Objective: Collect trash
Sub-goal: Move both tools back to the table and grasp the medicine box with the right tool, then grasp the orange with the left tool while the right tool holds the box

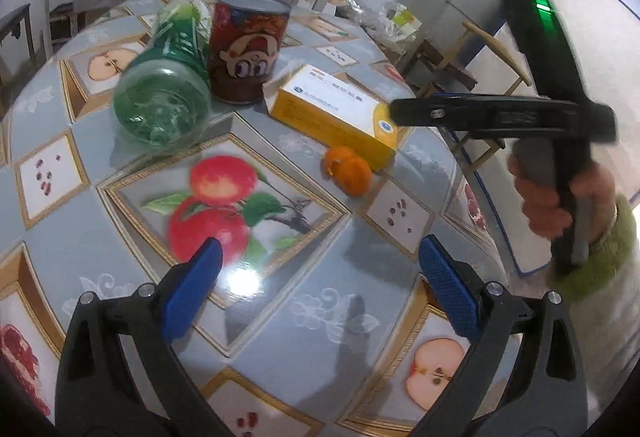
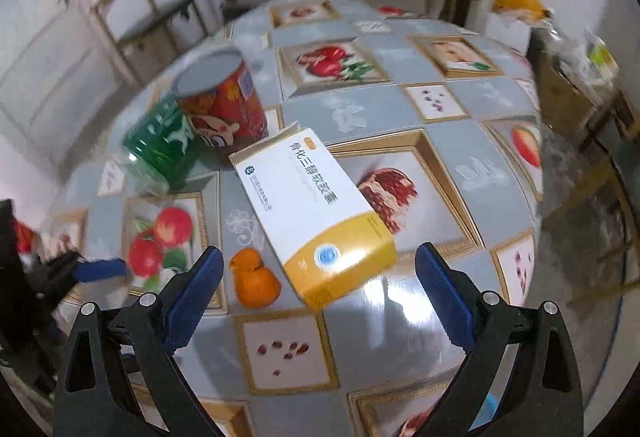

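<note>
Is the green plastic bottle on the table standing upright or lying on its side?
Lying on its side. The green plastic bottle rests lengthwise on the table, its round base facing the left camera, against the upright red can.

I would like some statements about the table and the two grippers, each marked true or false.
1. The green bottle lies on its side. True.
2. The can is tipped over. False: it stands upright beside the bottle.
3. The right gripper is shut on the box. False: its jaws are open and hold nothing.
4. The orange peel lies next to the box. True.
5. The left gripper holds the peel. False: it is open and empty.
</note>
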A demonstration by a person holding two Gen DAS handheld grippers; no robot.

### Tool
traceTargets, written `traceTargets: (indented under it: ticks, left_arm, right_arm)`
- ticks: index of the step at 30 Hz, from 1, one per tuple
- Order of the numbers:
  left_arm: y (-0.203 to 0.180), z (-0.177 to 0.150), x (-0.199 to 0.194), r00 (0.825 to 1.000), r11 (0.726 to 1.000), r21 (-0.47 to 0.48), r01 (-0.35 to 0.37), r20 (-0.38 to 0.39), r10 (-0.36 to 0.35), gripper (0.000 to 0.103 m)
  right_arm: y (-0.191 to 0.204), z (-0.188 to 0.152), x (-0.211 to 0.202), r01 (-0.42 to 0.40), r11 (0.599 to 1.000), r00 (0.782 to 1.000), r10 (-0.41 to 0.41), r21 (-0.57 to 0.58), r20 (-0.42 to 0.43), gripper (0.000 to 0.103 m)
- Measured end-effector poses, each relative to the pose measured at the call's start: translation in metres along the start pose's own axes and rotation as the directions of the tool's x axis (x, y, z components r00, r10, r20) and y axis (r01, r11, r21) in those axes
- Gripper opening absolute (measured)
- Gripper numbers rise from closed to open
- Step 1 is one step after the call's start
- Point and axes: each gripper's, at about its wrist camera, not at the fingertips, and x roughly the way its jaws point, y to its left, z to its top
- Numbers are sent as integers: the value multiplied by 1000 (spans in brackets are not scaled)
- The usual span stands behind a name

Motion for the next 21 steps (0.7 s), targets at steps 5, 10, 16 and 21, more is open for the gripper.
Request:
traceTargets:
  ticks: [5, 10, 16, 21]
  left_arm:
    - [2, 3, -4, 999, 998, 43, 40, 27, -41, 95]
    - [-2, 13, -7, 997, 994, 82, 77, 26, -79, 92]
    - [-14, 24, -2, 997, 983, 165, 73, -23, -71, 75]
    - [-21, 35, 16, 996, 982, 174, 76, -56, -68, 71]
  right_arm:
    - [8, 22, 27, 5, 997, 998, -10, -75, -63, 94]
    - [8, 36, 53, 0, 996, 993, -10, -86, -120, 94]
    - [-4, 34, 68, -14, 1000, 990, 10, -27, -142, 84]
    - [-30, 8, 54, 29, 990, 993, -13, 139, -117, 79]
